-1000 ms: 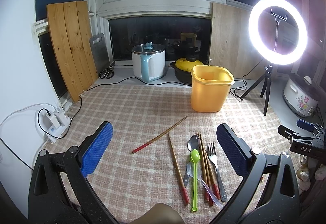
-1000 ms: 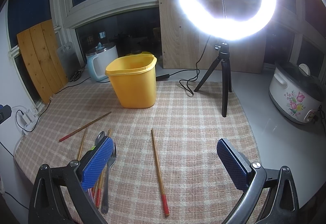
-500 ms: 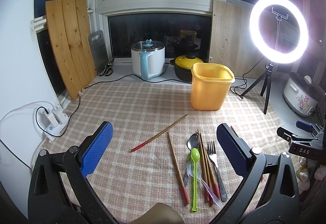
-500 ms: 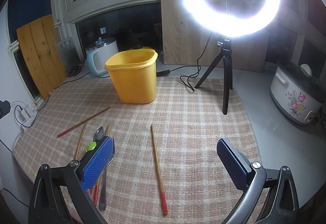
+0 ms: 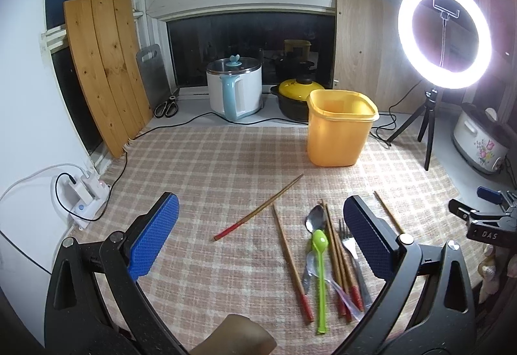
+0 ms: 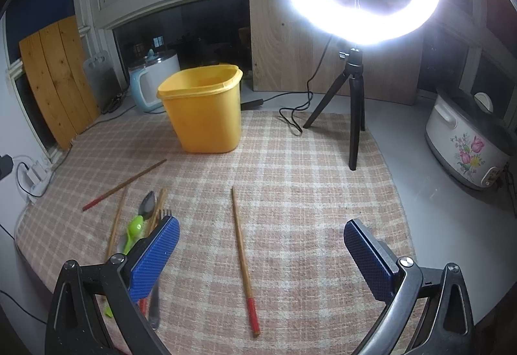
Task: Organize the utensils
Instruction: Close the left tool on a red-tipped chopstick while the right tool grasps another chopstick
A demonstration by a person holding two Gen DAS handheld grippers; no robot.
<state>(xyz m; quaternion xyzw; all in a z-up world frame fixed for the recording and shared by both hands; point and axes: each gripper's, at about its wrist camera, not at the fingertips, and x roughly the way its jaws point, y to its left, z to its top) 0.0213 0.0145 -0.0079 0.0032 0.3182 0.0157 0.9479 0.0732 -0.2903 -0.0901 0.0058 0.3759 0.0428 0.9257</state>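
Both blue-padded grippers, left gripper (image 5: pixel 260 238) and right gripper (image 6: pixel 261 261), are being held spread wide and empty above the checked woven cloth (image 5: pixel 210 167). A red-tipped wooden chopstick (image 6: pixel 244 261) is lying between the right jaws. A cluster of utensils (image 5: pixel 326 261) is lying nearer than the square yellow plastic bin (image 5: pixel 339 129).

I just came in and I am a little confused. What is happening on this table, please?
A person holds a claw in each hand, tidying utensils. Both the left claw and the right claw are open and hold nothing. Chopsticks, a green spoon and a fork lie on the checked cloth. The yellow bin stands behind them; nothing shows inside it.
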